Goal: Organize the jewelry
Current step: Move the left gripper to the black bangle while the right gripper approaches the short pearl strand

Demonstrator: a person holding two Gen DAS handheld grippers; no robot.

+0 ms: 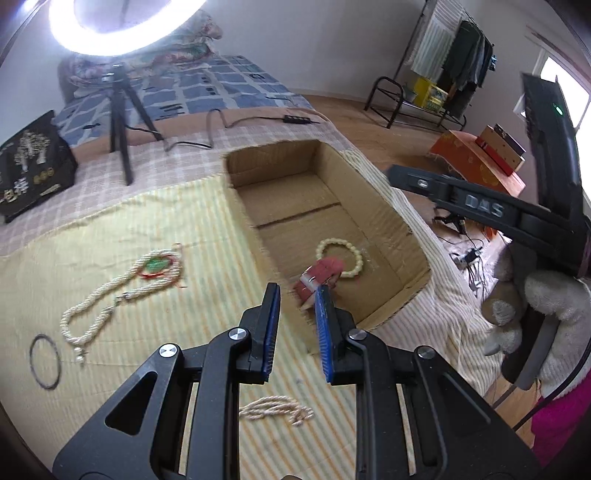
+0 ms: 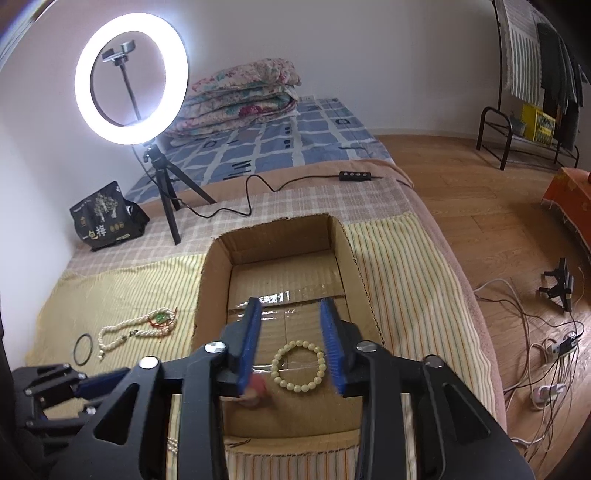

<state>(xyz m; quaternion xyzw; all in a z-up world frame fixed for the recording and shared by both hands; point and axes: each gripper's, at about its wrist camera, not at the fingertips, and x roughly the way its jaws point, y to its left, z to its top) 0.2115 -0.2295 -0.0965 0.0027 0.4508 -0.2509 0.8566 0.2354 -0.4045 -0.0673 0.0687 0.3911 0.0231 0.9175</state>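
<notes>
Jewelry first, from your left wrist: a cream bead bracelet (image 1: 340, 257) and a blurred red item (image 1: 320, 277) lie in the cardboard box (image 1: 373, 192); your left gripper (image 1: 295, 314) hangs released, empty. From your right wrist, your right gripper (image 2: 290, 341) is spread, empty, above that bracelet; a pearl necklace (image 2: 136, 330) lies on the striped cloth (image 2: 406, 266).

Both wrist cameras ride close above the bed, tilted down along their fingers toward twelve o'clock, sharing the cardboard box (image 1: 332, 206) (image 2: 221, 280), with the ring light (image 1: 122, 33) (image 2: 131, 81) at eleven.
</notes>
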